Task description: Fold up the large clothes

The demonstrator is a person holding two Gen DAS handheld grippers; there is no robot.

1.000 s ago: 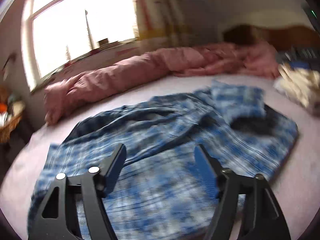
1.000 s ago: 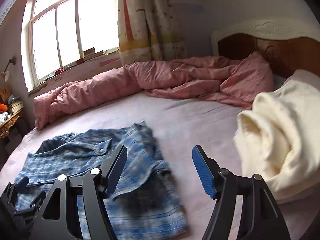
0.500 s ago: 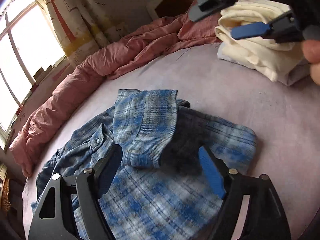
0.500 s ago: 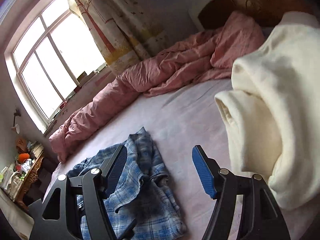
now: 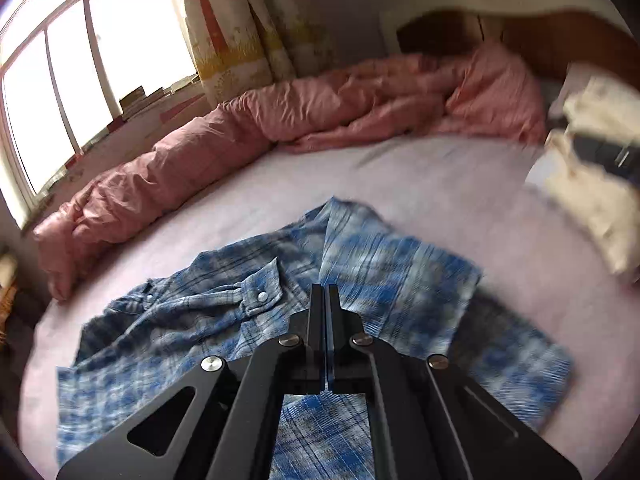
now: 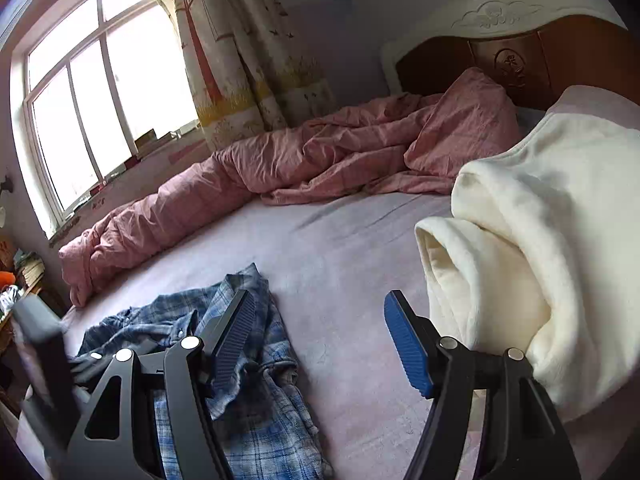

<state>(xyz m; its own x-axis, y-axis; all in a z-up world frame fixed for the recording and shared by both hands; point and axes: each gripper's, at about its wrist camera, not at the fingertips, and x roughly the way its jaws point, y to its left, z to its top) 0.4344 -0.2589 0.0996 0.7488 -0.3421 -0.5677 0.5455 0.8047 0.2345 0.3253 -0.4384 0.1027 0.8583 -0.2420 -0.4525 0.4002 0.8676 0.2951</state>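
1. The blue-and-white plaid flannel shirt [image 5: 380, 280] is lying partly folded on the pale lilac bed sheet [image 5: 400, 176], below the left gripper [image 5: 325, 292], whose jaws are pressing together on nothing I can make out, though blur is clouding the tips.
2. The right gripper [image 6: 320, 332] is hanging spread and empty, close beside the cream fleece blanket [image 6: 540, 240]; it is risking snagging that pile.
3. The loose sleeve fold is risking slipping open if dragged.
4. Compared with earlier, the left jaws have just been closing, with nothing between them.
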